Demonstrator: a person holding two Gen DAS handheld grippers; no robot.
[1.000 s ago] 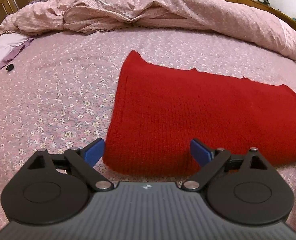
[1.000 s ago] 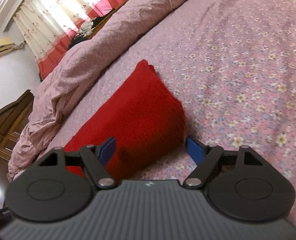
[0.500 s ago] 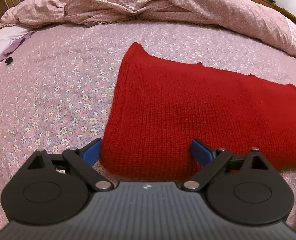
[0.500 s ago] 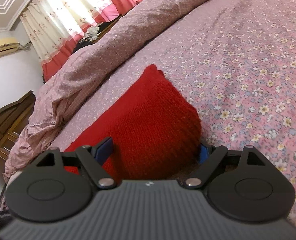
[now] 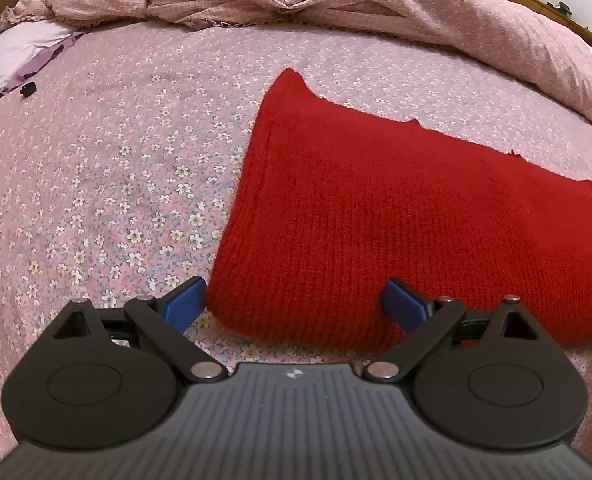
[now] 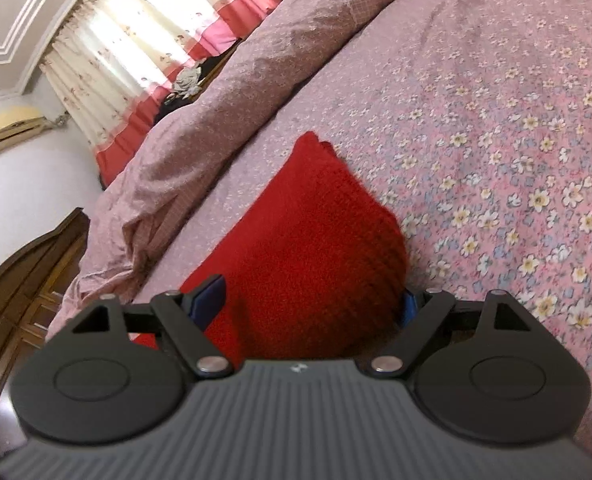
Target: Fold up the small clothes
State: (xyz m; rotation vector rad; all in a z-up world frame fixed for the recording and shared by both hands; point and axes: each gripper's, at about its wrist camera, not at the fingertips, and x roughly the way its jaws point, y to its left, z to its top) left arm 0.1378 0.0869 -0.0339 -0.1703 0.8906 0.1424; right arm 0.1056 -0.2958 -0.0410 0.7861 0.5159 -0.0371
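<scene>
Jaws of both grippers spread wide at red knit garment [image 5: 396, 216] corners

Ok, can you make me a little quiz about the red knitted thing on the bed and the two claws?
1. True or false: both claws are open.
2. What does the red knitted garment lie on? A) a wooden table B) a pink flowered bedsheet C) a blue chair
3. Fill in: in the left wrist view, the crumpled pink ______ lies behind the garment.

Key
1. True. The left claw and the right claw each have blue fingers spread apart at a near corner of the garment, nothing pinched.
2. B
3. Quilt
</scene>
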